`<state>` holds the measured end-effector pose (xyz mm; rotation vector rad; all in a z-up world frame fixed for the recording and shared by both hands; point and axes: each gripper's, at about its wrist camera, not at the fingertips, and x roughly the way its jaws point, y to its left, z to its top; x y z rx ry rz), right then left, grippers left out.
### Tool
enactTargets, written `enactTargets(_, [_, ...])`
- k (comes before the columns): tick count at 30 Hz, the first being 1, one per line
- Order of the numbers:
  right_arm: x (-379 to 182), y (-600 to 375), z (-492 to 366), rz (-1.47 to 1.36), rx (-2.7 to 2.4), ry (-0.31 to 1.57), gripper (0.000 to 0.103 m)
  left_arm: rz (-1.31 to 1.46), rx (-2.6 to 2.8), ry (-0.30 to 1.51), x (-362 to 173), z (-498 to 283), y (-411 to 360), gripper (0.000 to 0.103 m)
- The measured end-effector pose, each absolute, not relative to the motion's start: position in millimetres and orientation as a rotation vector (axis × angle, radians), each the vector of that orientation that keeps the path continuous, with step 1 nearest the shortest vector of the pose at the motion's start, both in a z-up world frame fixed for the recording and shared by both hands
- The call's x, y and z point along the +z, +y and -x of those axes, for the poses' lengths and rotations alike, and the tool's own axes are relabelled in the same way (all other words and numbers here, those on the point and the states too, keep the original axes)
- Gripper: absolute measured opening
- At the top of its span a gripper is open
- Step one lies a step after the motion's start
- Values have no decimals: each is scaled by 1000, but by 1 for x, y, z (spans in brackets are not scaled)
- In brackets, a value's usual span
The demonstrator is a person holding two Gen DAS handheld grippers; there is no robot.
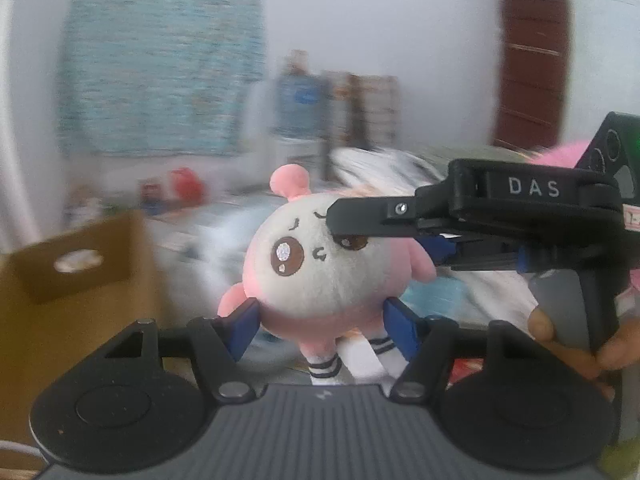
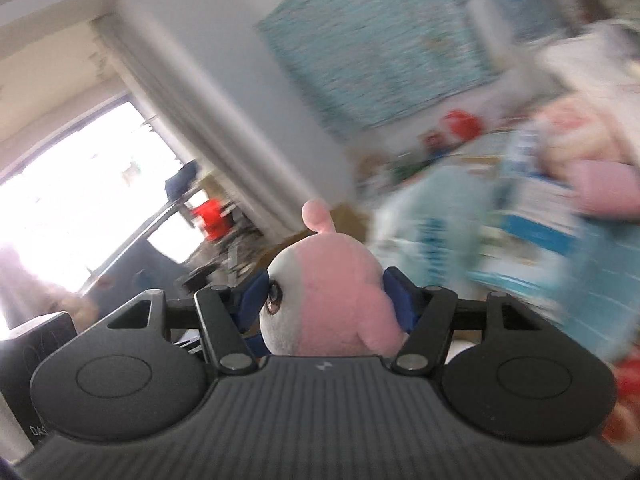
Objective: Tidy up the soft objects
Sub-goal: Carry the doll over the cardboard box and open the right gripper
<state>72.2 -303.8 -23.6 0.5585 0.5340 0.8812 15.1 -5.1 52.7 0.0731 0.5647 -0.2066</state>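
Observation:
A round pink and white plush toy (image 1: 316,276) with brown eyes and striped socks hangs in the air, held from two sides. My left gripper (image 1: 320,322) is shut on its lower body, a blue pad pressed into each side. My right gripper (image 1: 380,234) comes in from the right with one black finger across the toy's face. In the right wrist view the right gripper (image 2: 328,296) is shut on the plush toy (image 2: 336,276), pads against its head. The background is blurred in both views.
A brown cardboard box (image 1: 80,276) with a hand hole stands at the left. Behind the toy lies rumpled light bedding (image 1: 384,172). A person's fingers (image 1: 544,326) hold the right gripper's handle. A teal wall hanging (image 1: 160,68) and a dark red door (image 1: 532,68) are at the back.

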Motion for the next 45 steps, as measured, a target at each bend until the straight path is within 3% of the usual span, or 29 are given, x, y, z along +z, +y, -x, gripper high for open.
enactTargets(11, [34,-135,-183,-367,1120,739,65,43,23,722,89,-105,121,72])
enactTargets(23, [-2,-17,-272,-163,1042,915,65,233,38,994,26,-213,224,72])
enactTargets(34, [8,-43,-306,-225,1031,773,65,159,58,1174,-38,-283,228,68])
enactTargets(42, [8,-83,-308,-254,1014,748,65,112,39,1160,-40,-277,221,68])
enactTargets(45, [8,-98,-302,-275,1005,752,65,134,41,1165,-35,-272,223,75])
